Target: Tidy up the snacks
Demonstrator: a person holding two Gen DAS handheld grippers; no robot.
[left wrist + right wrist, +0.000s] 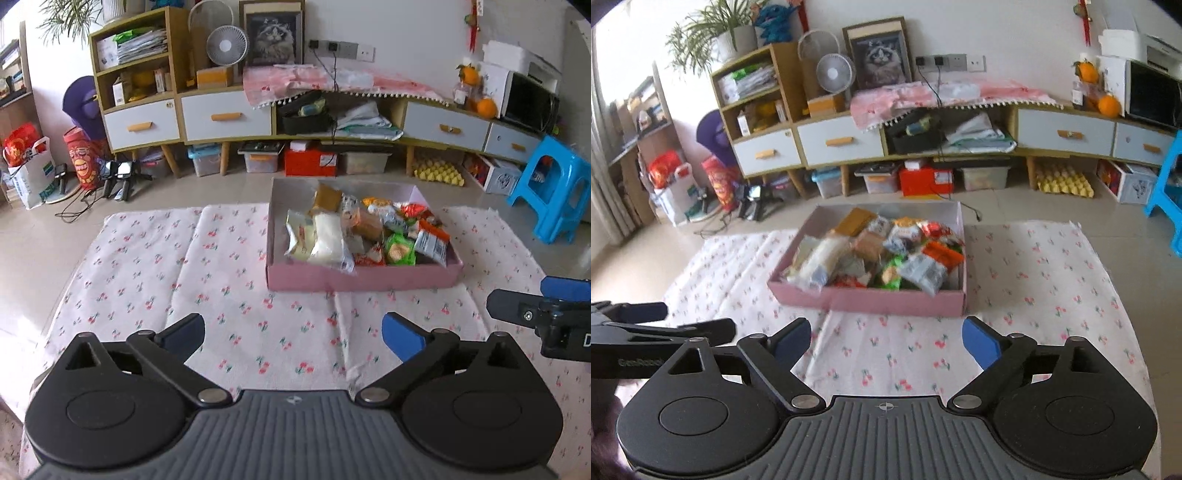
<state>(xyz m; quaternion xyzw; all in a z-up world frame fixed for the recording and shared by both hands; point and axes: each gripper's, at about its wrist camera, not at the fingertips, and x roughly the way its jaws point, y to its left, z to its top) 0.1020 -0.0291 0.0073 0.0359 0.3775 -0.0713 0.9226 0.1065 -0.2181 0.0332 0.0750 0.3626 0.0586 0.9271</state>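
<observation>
Both hand-held grippers are held released and empty: the left hand-held gripper (293, 338) and the right hand-held gripper (886, 341) hover low in the frame, jaws spread over the cherry-print cloth (221, 266). Beyond them, mid-frame, the pink box (364, 277) holds the snacks (369, 232) piled together, apparently gathered so they stay contained. No packet is seen outside it.

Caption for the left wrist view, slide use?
Open left gripper faces a pink box filled with snacks on cherry-print cloth.
</observation>
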